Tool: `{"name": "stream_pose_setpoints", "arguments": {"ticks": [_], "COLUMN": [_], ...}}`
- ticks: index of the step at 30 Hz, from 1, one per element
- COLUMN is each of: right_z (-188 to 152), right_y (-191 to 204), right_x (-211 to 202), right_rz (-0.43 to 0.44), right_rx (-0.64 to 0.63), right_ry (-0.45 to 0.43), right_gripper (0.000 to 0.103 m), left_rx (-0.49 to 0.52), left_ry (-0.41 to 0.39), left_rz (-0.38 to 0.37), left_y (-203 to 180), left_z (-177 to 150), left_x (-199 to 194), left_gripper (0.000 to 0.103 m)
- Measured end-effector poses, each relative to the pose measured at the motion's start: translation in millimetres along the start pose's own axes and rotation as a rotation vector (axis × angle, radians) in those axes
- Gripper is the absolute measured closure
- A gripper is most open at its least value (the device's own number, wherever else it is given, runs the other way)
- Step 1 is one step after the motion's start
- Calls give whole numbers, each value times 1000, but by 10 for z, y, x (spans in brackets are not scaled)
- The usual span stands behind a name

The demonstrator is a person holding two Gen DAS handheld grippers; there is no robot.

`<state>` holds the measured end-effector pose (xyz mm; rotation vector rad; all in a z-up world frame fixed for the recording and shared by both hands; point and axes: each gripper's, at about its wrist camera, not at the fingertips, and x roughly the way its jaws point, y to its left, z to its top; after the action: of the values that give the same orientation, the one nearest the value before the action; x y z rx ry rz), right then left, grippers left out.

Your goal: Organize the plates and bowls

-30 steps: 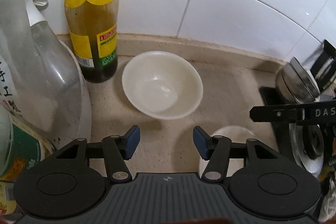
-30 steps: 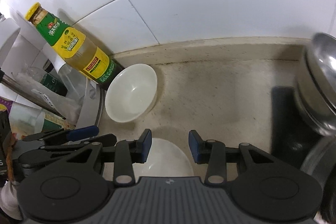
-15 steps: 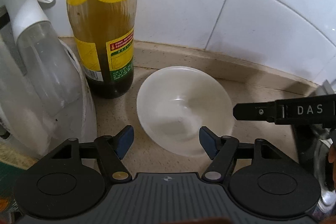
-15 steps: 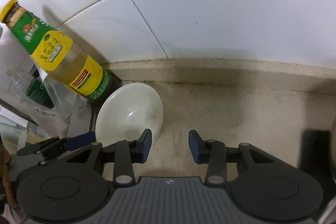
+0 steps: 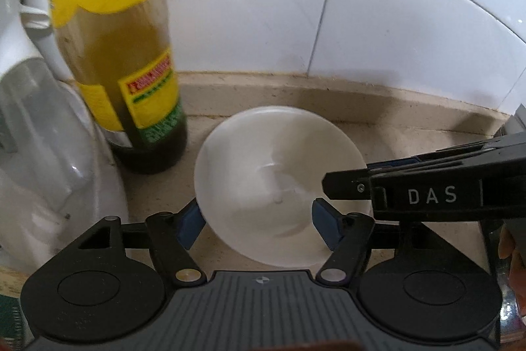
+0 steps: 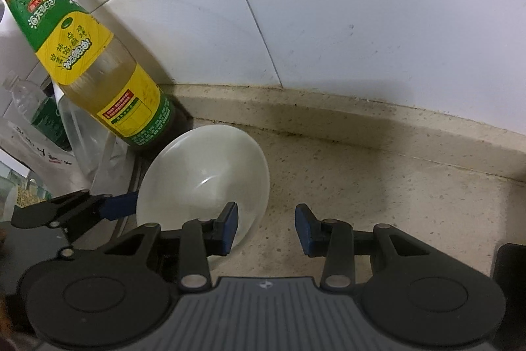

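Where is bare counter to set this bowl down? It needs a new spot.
Free: speckled beige counter right of the white ceramic bowl, below the white tiled wall. Crowded: left, by the yellow-labelled glass sauce bottle and clear plastic bottles.

The tall yellow-labelled glass sauce bottle [image 5: 118, 55] stands blurred, its cap cut off by the frame's top edge, the white bowl's [image 5: 276, 183] near rim hidden behind the tongs.
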<state>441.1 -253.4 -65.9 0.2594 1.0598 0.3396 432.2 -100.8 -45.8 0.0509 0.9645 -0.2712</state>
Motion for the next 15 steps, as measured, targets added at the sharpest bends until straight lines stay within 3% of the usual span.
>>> {"name": "stream_pose_setpoints", "arguments": {"ticks": [3,9,15], "right_z": [-26,-46,-52], "right_y": [-11,-81,-145], "right_x": [31,21,-91], "right_rz": [16,8,11], "right_rx": [-3,8,35], "right_ry": [19,17,-4], "right_gripper": [85,87,87], "left_rx": [-45,-24,25], "left_ry": [35,24,-7], "left_rz": [-76,-74,-62], "left_y": [24,-36,-152], "left_z": [-1,-3,16], "left_x": [81,132,31], "left_gripper": [41,55,55]}}
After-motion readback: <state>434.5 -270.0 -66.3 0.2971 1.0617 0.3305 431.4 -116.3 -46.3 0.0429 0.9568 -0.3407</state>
